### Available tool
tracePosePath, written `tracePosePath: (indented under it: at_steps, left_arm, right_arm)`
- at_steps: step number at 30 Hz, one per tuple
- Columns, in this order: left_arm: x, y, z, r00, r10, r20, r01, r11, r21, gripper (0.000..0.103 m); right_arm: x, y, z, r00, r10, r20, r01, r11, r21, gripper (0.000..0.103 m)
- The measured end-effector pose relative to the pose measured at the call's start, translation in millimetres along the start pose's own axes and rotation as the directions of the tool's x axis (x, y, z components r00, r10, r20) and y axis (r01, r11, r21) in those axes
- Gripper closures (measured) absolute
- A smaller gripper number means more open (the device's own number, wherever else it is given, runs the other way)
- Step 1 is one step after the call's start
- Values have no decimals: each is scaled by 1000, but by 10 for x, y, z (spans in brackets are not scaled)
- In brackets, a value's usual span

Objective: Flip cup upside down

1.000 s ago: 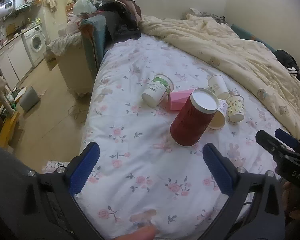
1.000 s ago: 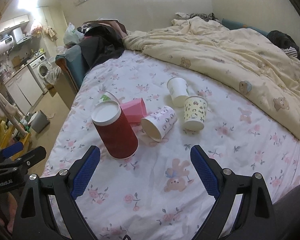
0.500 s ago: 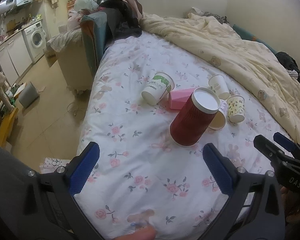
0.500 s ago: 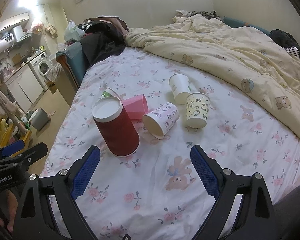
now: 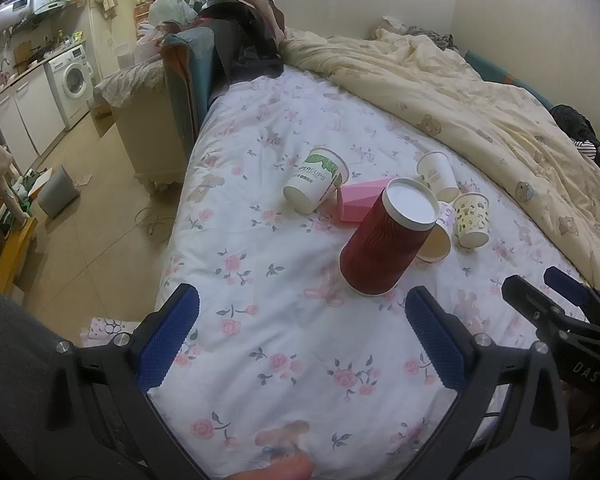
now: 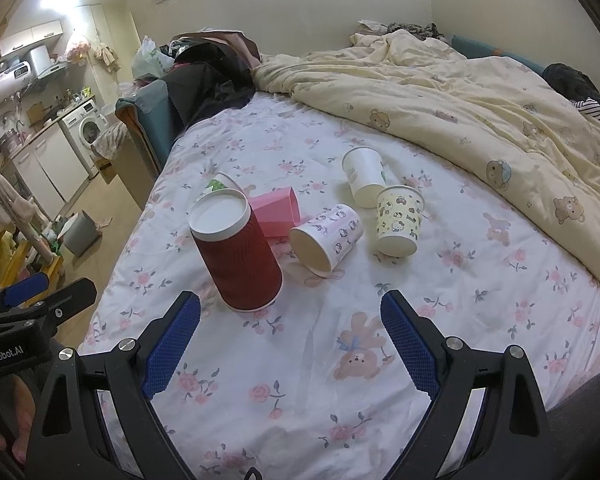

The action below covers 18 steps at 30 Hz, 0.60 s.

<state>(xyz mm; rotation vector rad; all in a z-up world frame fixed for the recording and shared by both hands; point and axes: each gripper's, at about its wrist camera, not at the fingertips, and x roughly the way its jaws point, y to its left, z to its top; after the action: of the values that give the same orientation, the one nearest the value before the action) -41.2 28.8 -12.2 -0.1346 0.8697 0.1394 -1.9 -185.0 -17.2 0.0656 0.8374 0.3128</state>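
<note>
Left wrist view — green-print cup (image 5: pixel 316 186) reads "PAPERCUPS", lying tipped

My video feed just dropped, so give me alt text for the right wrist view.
A tall dark red ribbed paper cup stands upside down on the white floral bedsheet, just ahead of the open right gripper. Behind it, a white cartoon-print cup and a pink cup lie on their sides beside a pale yellow cartoon-print cup.
</note>
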Motion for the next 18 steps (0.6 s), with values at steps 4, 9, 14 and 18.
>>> tracePosePath:
  at_steps: [4,9,14,18]
  left_arm:
    - [-3,-5,6,1000,1,1,-1,1000,0,1]
    - [-4,-6,3,1000,1,1,-1,1000,-1,1]
    - [-5,-5,2,1000,0,2,0,1000,-2,1]
    - [-8,-1,0,1000,-4,2,4,1000,-4,1]
  right_arm:
    - [2,2,3,1000,0,0,0,1000,0,9]
    - [1,-1,2,1000,1,0,-1,1000,0,9]
    - [3,3,2,1000,1,-1,-1,1000,-1,9]
    - [2,5,1,1000,2,-3,-2,1000,-2,9]
